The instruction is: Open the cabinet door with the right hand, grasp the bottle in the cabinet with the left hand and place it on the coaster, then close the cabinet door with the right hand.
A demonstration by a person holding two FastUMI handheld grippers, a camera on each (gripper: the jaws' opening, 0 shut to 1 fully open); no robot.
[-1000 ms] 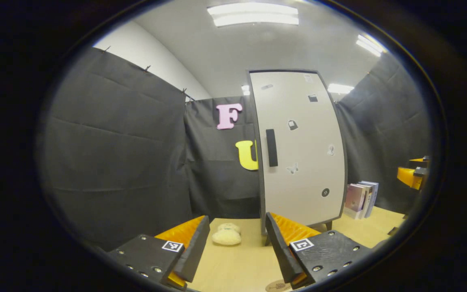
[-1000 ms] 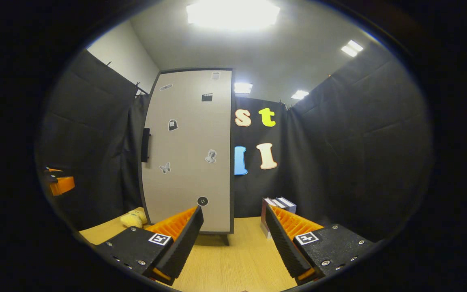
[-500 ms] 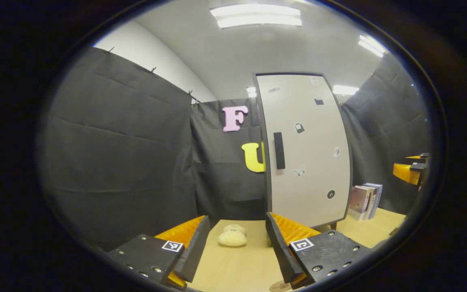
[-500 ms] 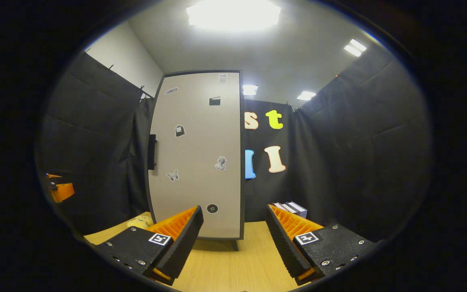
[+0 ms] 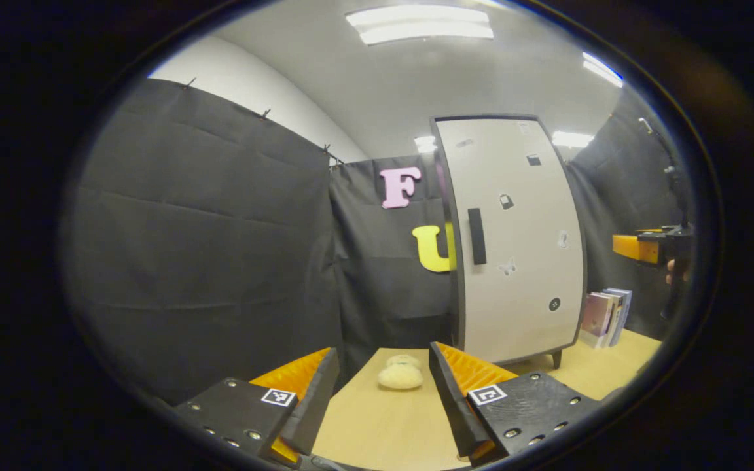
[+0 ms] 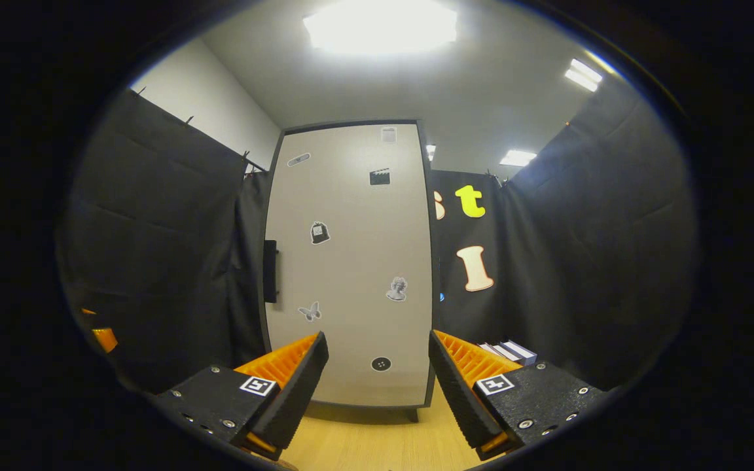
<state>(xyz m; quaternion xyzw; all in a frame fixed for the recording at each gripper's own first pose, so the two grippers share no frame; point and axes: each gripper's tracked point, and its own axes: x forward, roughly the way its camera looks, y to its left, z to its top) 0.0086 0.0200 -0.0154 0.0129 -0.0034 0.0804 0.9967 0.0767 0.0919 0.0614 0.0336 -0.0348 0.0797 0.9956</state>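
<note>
The tall cabinet (image 5: 521, 261) stands on the wooden table with its light grey door (image 6: 351, 261) closed, so whatever is inside is hidden. A black vertical handle (image 6: 270, 271) sits on the door's left edge, and the same handle (image 5: 476, 236) faces the left gripper view. My right gripper (image 6: 377, 386) is open, straight in front of the door's lower half and a short way off. My left gripper (image 5: 383, 392) is open above the table, left of the cabinet. The right gripper (image 5: 645, 248) also shows at the far right, held by a hand.
A pale plush toy (image 5: 401, 374) lies on the table (image 5: 377, 425) ahead of my left gripper. Several books (image 5: 606, 315) stand right of the cabinet, the same books (image 6: 508, 352) showing behind my right finger. Black cloth walls close the booth in.
The right gripper has moved closer to the cabinet door, which now looks larger and more central. The left gripper view has swung left, so the cabinet has slid right and the coaster has left the bottom edge.
</note>
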